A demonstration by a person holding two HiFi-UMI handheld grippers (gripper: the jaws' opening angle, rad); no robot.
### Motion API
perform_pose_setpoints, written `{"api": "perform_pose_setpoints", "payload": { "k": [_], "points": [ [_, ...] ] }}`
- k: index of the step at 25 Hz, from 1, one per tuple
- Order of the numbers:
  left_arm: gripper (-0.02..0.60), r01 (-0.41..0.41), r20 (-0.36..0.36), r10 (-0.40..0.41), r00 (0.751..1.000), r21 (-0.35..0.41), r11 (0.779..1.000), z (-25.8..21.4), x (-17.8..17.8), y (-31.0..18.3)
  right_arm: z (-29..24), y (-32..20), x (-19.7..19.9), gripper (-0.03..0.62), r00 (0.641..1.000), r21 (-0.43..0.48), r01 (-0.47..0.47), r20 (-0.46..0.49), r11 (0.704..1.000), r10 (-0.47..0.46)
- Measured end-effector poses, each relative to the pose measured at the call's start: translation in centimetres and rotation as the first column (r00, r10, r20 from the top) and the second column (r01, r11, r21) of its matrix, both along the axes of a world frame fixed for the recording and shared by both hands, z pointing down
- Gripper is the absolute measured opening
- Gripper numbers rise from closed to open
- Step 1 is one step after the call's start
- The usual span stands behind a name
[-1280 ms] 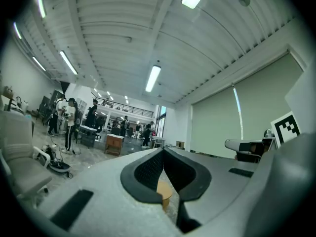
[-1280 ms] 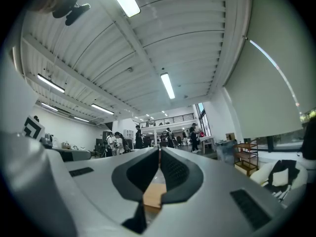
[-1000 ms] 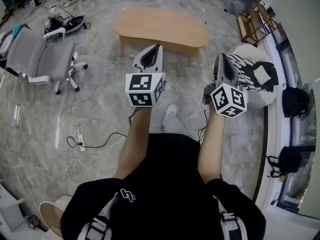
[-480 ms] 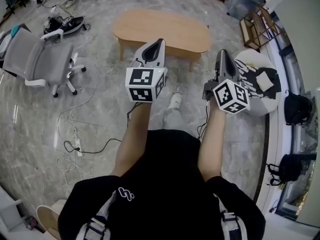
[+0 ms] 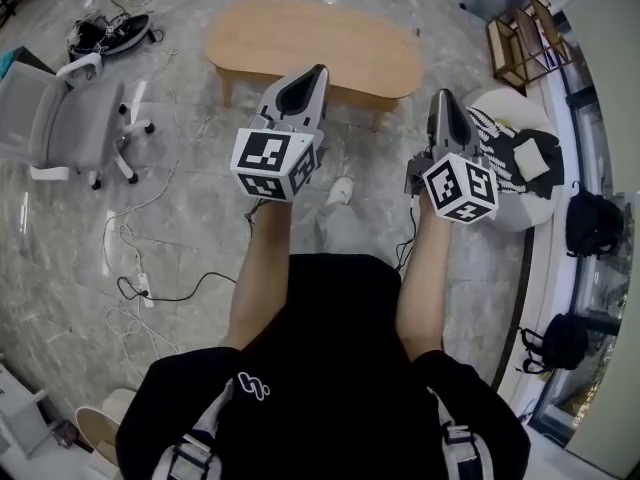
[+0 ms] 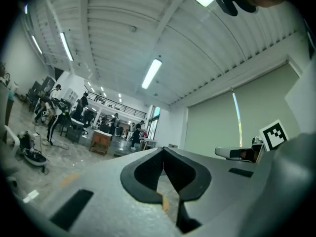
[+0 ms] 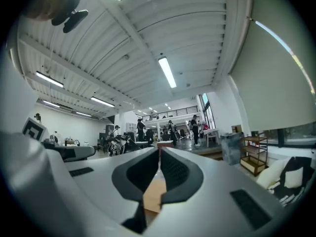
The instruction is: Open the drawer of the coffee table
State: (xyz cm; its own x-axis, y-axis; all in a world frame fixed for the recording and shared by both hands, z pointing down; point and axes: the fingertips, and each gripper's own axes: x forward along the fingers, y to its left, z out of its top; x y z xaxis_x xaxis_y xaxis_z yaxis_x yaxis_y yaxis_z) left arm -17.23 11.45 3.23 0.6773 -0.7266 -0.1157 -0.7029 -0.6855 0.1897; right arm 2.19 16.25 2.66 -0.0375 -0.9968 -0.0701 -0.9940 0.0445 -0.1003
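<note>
The left gripper and the right gripper are both clenched on nothing, held out level ahead of the person. Beyond them the coffee table looms larger and nearer than a second ago (its drawer not yet visible). This looks like the walk-up, with reaching and grasping yet to come.

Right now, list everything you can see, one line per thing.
Coffee table: one, light wood, top centre.
Office chair: one, grey, left.
Cables and power strip: several, white and black, on the floor at left.
Pouf: one, white, right, with black and striped cloth on it.
Backpacks: two, black, along the right edge.
Shelf rack: one, brown, top right.
Shoe: one, white, between the arms.
Left gripper: one, grey, shut, empty.
Right gripper: one, grey, shut, empty.
</note>
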Motion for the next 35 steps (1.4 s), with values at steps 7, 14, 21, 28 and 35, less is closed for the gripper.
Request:
{"api": "perform_pose_setpoints", "payload": {
  "k": [7, 14, 21, 28, 35],
  "points": [
    [0.009, 0.074, 0.07, -0.07, 0.995, -0.061, 0.995, 2.0, 7.0, -9.6, 1.6, -10.8, 8.3, 0.015, 0.996, -0.026, 0.031, 0.088, 0.999, -0.029],
    [0.009, 0.176, 0.124, -0.166, 0.978, -0.07, 0.982, 1.0, 9.5, -20.2, 1.1, -22.1, 15.3, 0.015, 0.977, -0.004, 0.044, 0.208, 0.999, -0.042],
    [0.009, 0.122, 0.171, -0.103, 0.98, -0.101, 0.987, 0.8, 15.0, -25.3, 1.6, -28.1, 17.5, 0.015, 0.959, 0.001, 0.076, 0.272, 0.997, -0.073],
    [0.009, 0.103, 0.181, -0.074, 0.981, -0.156, 0.982, 2.9, 18.4, -28.7, 4.0, -30.7, 20.7, 0.015, 0.957, -0.053, 0.069, 0.285, 0.996, -0.051],
    [0.009, 0.102, 0.171, -0.058, 0.983, -0.258, 0.961, 6.7, 19.0, -31.6, 8.1, -32.2, 21.0, 0.015, 0.955, -0.143, 0.07, 0.296, 0.987, -0.025]
  ]
}}
